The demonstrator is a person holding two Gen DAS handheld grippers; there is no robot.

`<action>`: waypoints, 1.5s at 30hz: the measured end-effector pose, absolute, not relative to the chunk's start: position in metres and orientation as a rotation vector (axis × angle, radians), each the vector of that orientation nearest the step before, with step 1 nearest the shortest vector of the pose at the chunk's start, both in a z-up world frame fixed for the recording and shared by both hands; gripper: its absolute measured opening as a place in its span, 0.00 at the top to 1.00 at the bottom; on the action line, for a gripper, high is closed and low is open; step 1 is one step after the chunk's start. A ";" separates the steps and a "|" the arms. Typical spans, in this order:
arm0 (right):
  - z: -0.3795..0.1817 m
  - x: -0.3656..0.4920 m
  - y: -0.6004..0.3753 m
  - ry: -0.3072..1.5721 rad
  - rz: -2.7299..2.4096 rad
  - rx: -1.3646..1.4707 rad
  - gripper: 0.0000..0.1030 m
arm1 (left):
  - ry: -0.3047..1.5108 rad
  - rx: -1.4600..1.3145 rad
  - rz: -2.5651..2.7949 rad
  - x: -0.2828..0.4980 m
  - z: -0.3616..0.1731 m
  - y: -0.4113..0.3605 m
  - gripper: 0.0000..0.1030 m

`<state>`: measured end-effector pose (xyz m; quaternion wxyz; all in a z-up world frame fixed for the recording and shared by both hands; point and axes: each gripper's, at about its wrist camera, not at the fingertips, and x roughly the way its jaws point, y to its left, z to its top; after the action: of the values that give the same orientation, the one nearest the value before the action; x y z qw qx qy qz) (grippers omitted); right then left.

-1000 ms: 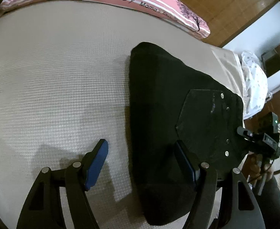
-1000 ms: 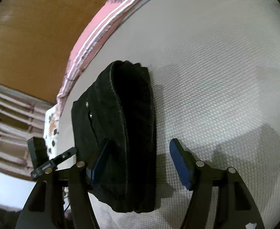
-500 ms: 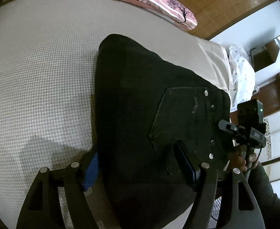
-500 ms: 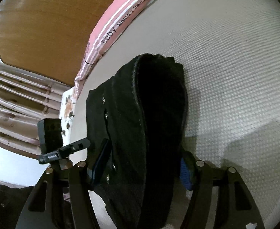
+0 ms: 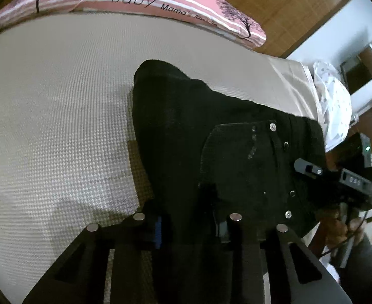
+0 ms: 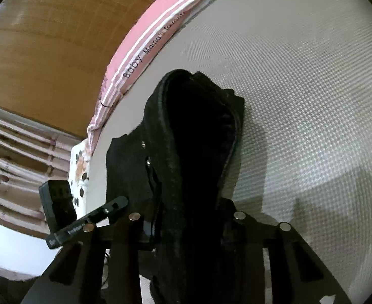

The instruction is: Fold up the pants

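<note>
Both grippers have advanced onto the near edge of the pants (image 5: 186, 136) since the earlier frames, where their jaws stood wide and clear of the cloth. Left gripper (image 5: 189, 225): jaws closing, with a thick bunch of black fabric between the blue pads. Right gripper (image 6: 188, 224): jaws likewise closing on the folded edge, seen end-on as a dark hollow of layers. The pants lie already folded on the textured beige bedspread (image 5: 54, 116), their far end toward the pink pillow (image 5: 145, 2) printed "Baby".

Risk: each grip takes several layers at once; if a pad catches only the upper layers, the lower ones may sag or slide out when the bundle is lifted, and the fold would open. Uneven lifting of the two sides could twist the stack. How many layers sit between the pads is hard to judge, as the cloth is black and the near edge is in shadow.

Count: one pair of pants; two grippers; one pink pillow; one white spotted cloth (image 5: 334, 106) at the bed's edge; one back pocket (image 5: 239, 167) showing, with several metal rivets.
</note>
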<state>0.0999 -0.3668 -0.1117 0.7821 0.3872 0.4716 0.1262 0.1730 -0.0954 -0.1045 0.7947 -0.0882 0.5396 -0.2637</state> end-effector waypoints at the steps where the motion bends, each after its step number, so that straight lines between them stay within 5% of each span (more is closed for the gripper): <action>1: -0.108 0.100 -0.363 1.014 0.262 0.838 0.70 | 1.157 -0.190 -0.567 0.172 -0.103 -0.095 0.76; 7: -0.088 0.098 -0.348 0.989 0.237 0.856 0.72 | 1.126 -0.243 -0.593 0.166 -0.087 -0.084 0.84; 26: -0.058 0.151 -0.235 1.011 0.382 0.831 0.72 | 1.025 -0.289 -0.485 0.163 -0.055 0.014 0.85; 45: -0.062 0.270 -0.154 1.038 0.483 0.825 0.73 | 0.956 -0.246 -0.344 0.253 -0.044 0.107 0.85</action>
<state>0.2703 -0.1543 -0.0622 0.7611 0.3792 0.4771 0.2221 0.2534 0.1071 -0.0442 0.8664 -0.1173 0.4567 -0.1645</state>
